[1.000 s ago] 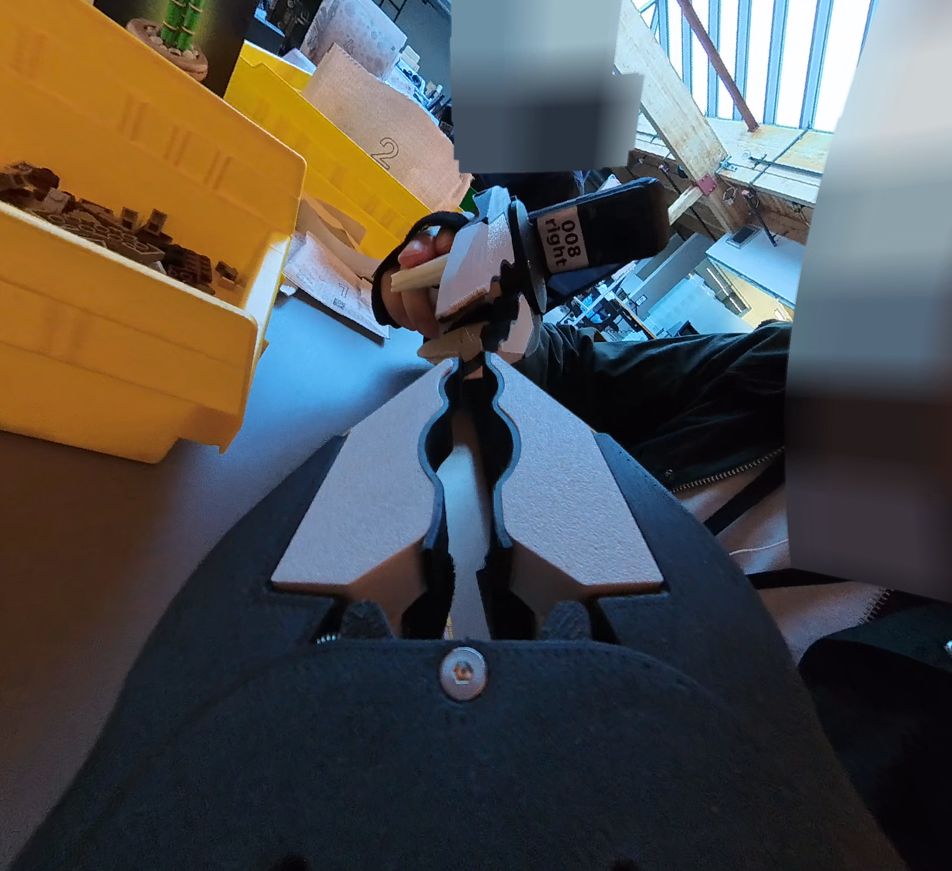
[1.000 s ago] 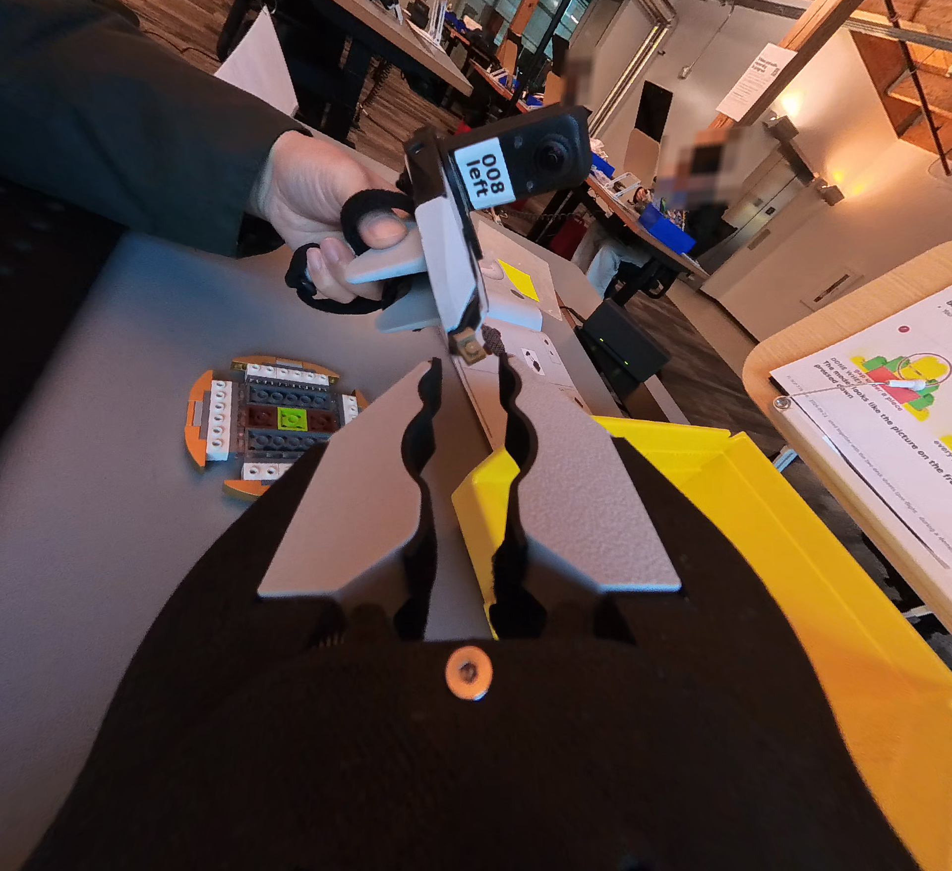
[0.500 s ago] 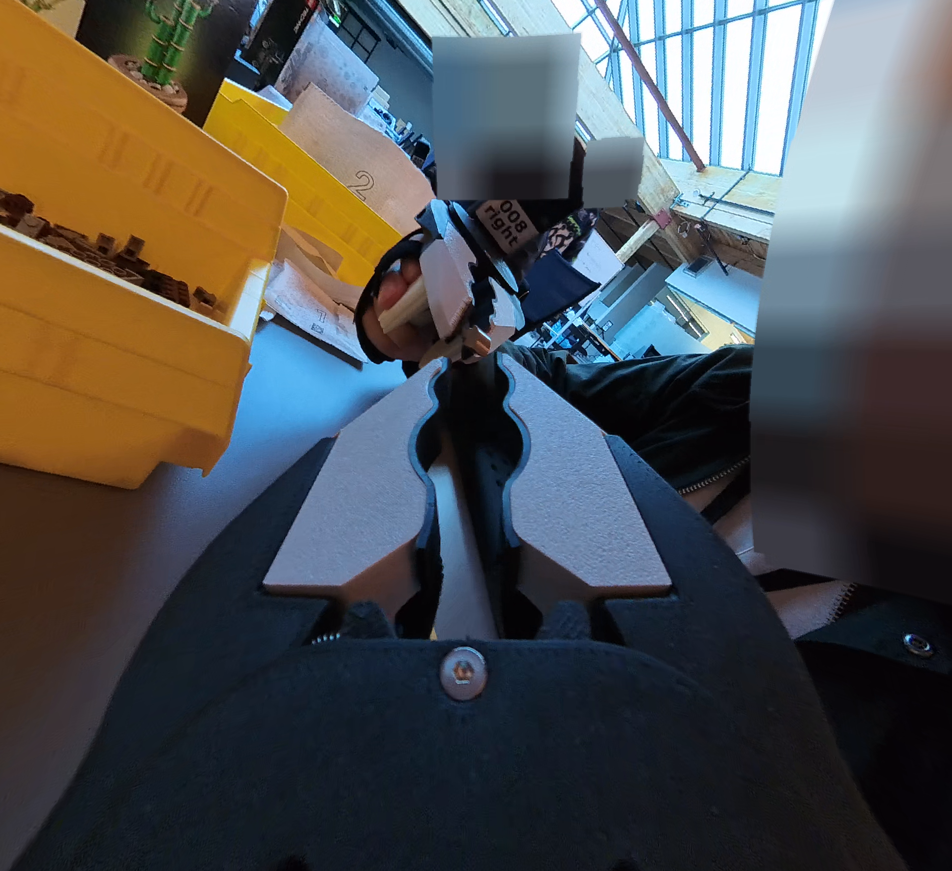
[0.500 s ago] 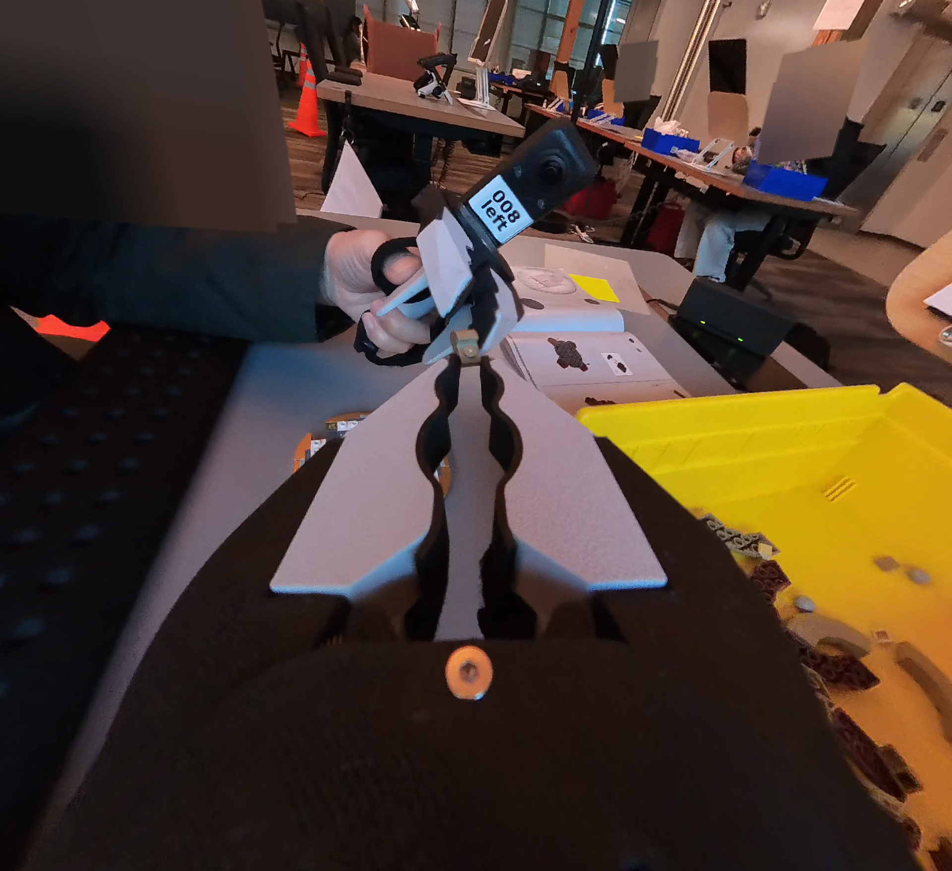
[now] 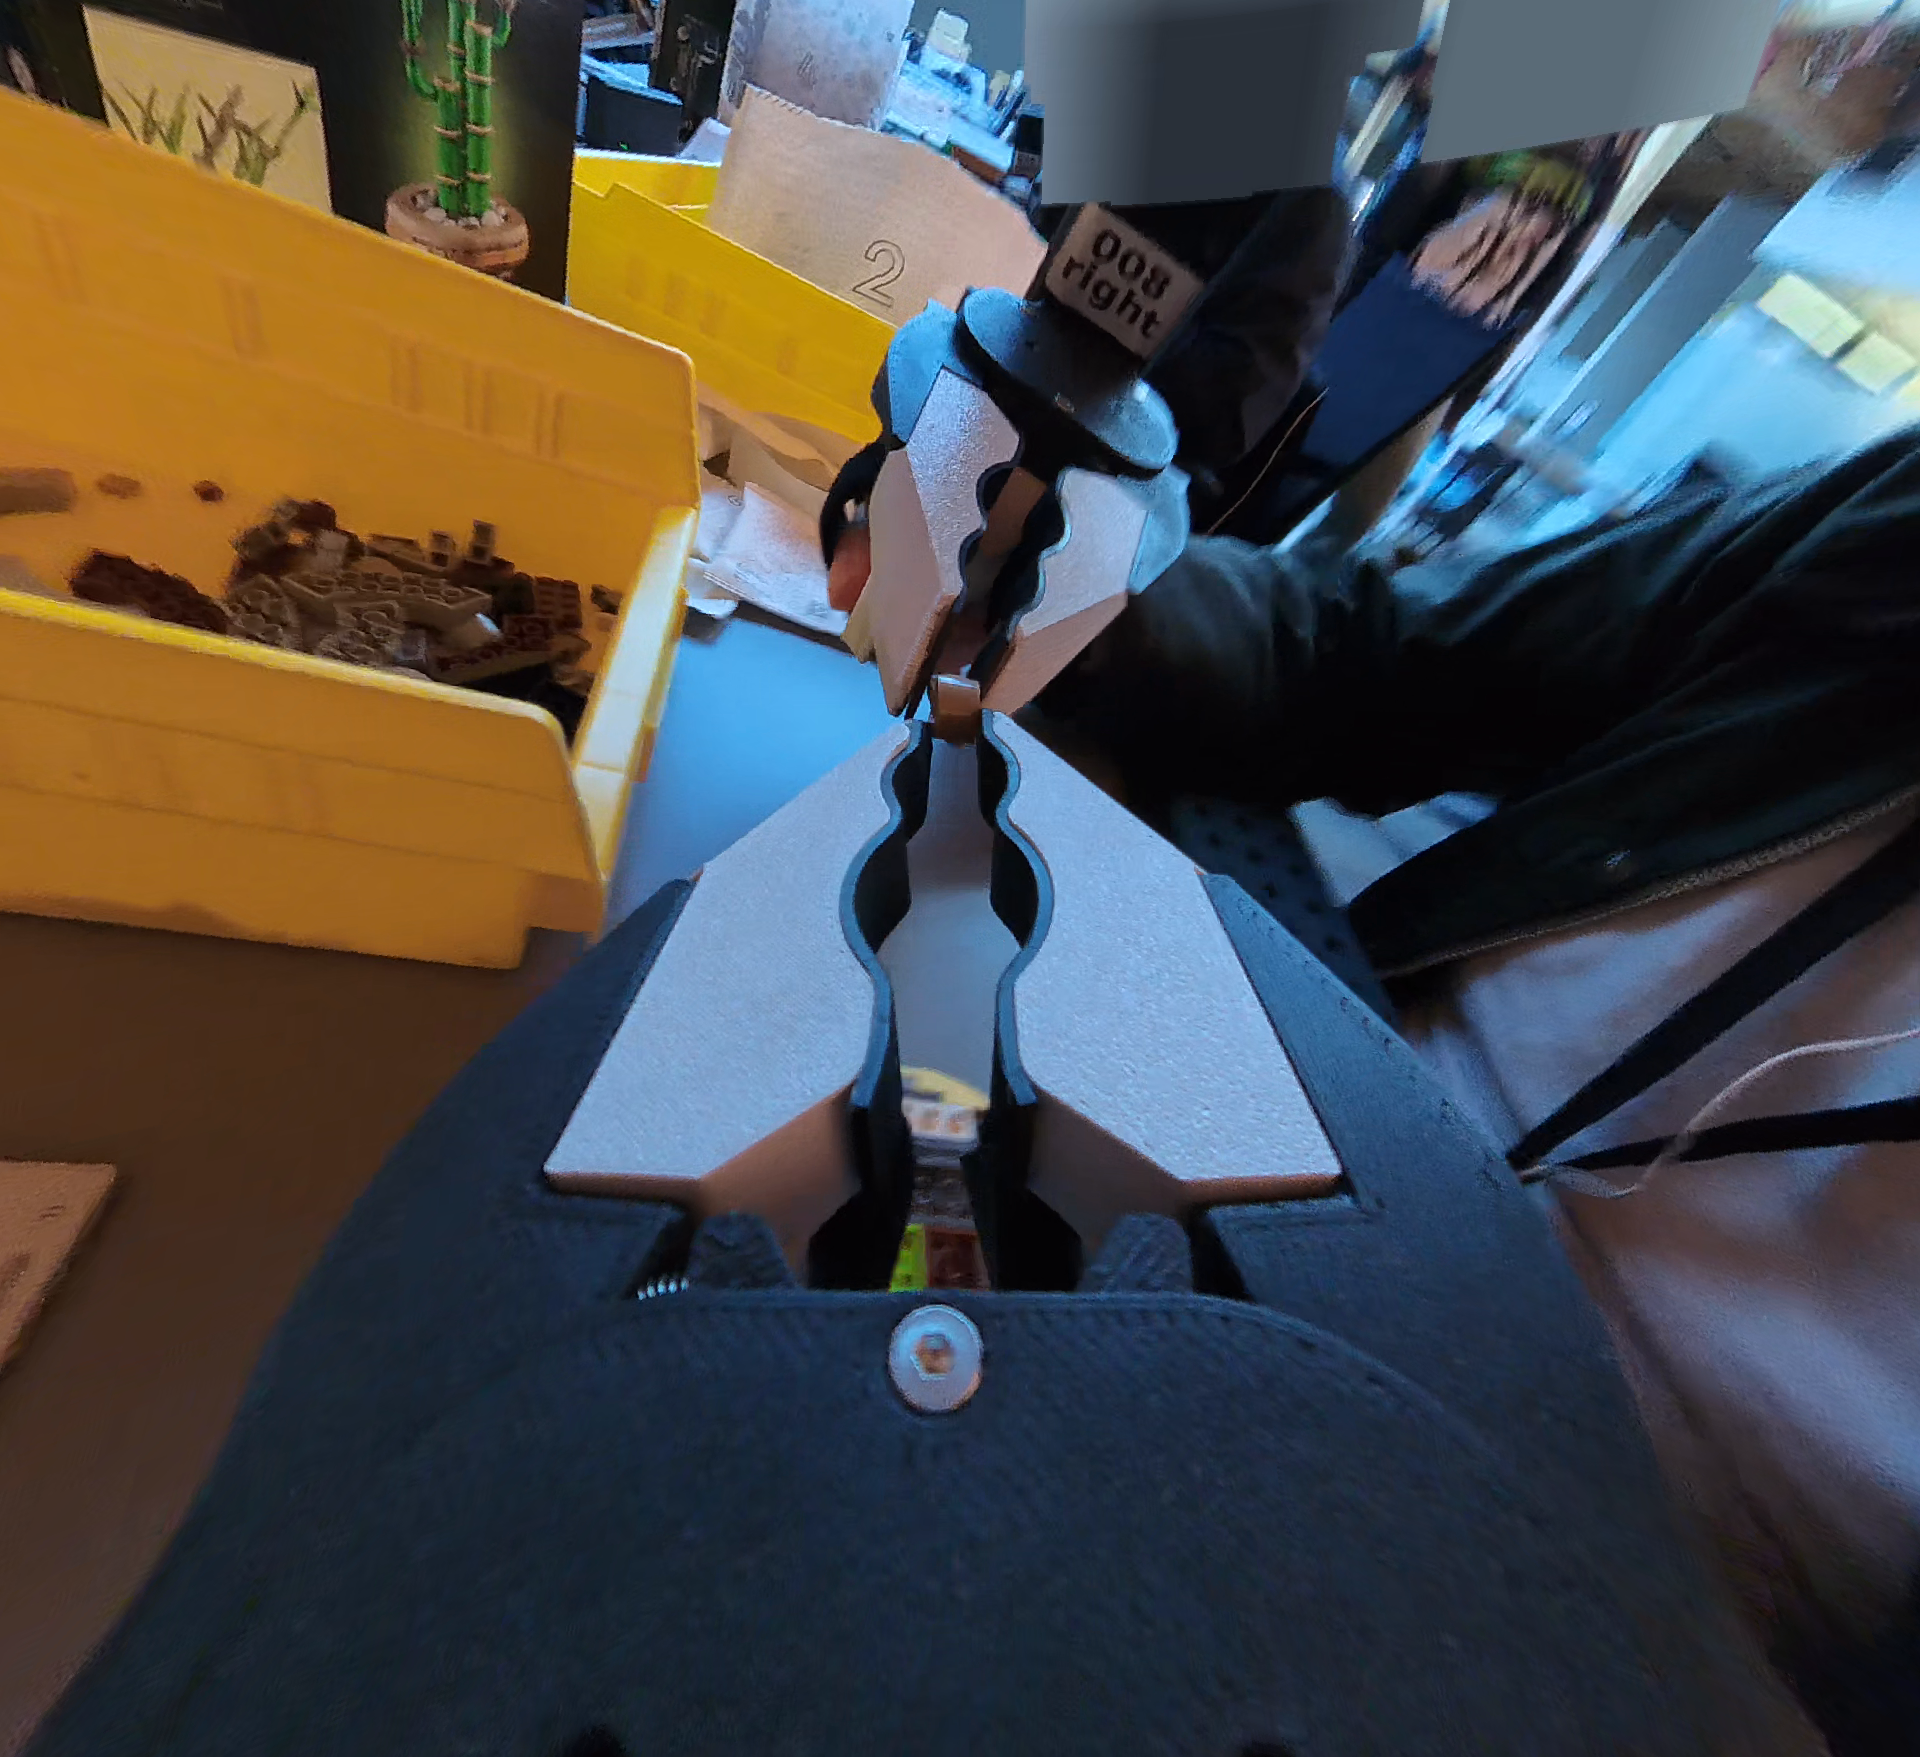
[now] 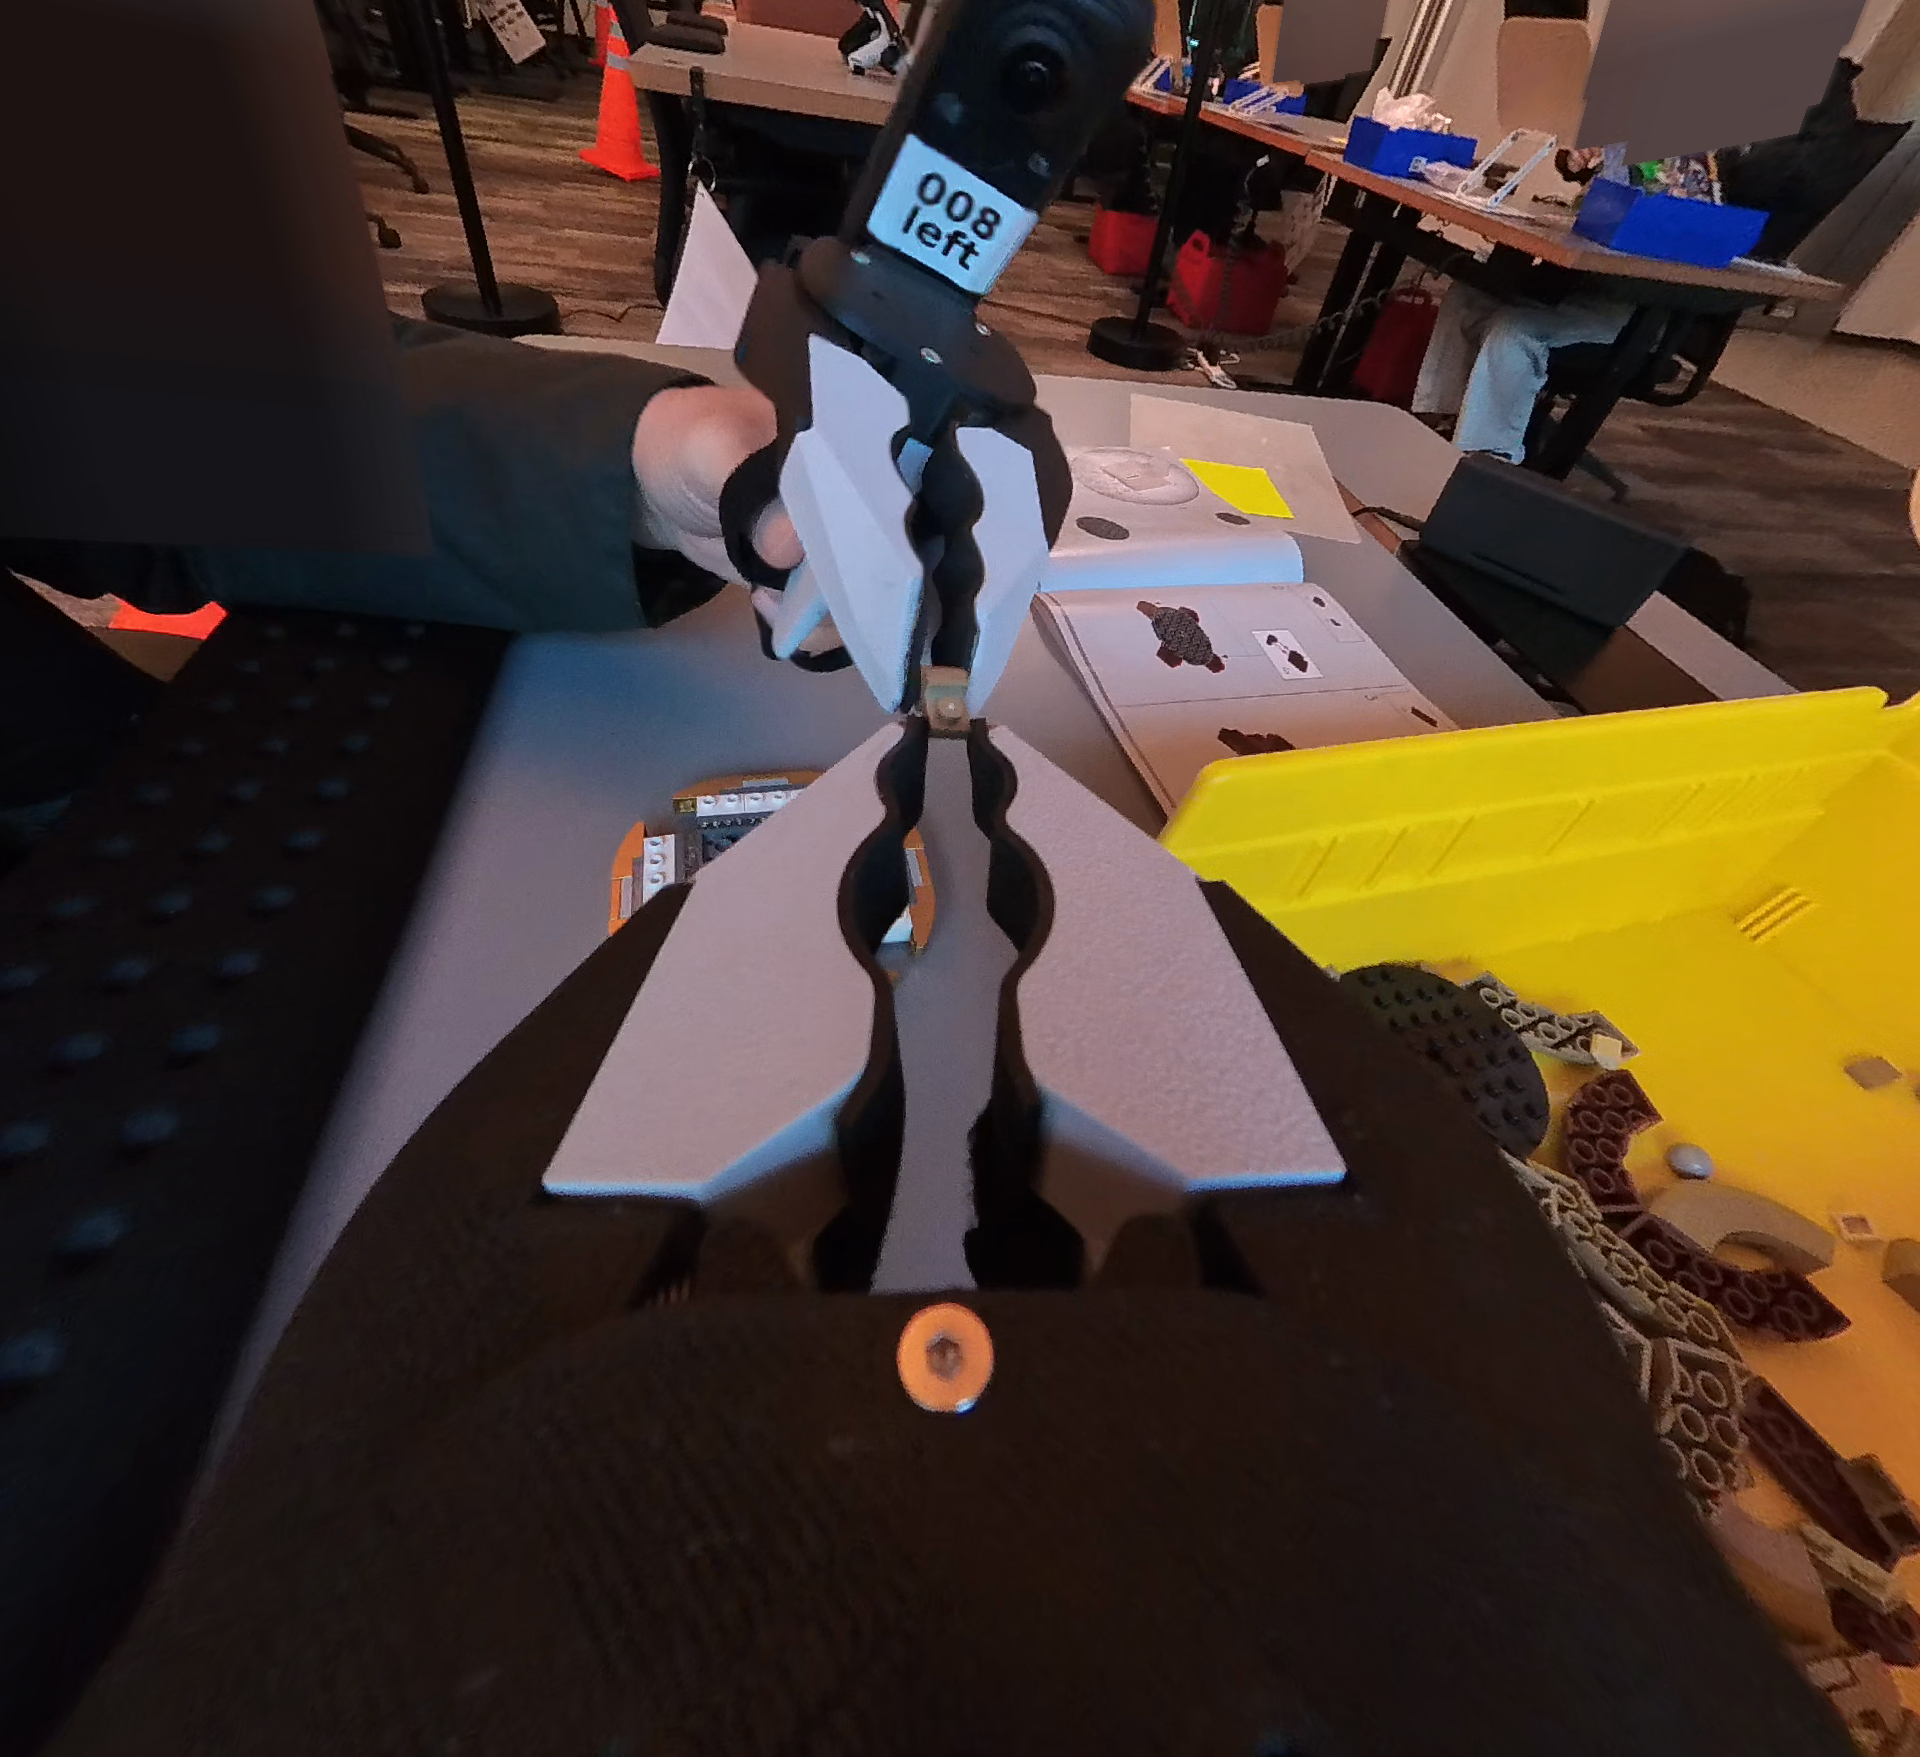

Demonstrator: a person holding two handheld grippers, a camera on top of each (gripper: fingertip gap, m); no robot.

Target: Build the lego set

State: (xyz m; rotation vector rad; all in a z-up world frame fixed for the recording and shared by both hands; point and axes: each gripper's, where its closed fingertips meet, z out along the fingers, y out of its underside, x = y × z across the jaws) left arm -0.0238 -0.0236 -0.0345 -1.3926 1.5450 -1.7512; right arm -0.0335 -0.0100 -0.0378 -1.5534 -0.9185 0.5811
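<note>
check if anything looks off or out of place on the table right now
Nothing stands out. Both grippers meet tip to tip on one small tan piece in mid-air. The round base build lies flat on the grey table, loose bricks stay inside the yellow bin, and the instruction booklet lies open.

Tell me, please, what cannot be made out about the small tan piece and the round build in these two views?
- Small tan lego piece: sits where both grippers' tips meet; which gripper clamps it cannot be told, too small in either view.
- Round orange-rimmed lego build: right wrist view, mostly hidden by the right gripper; in the left wrist view only a sliver shows between the left gripper fingers.
- Yellow plastic bin: cut off by the frame edge.
</note>
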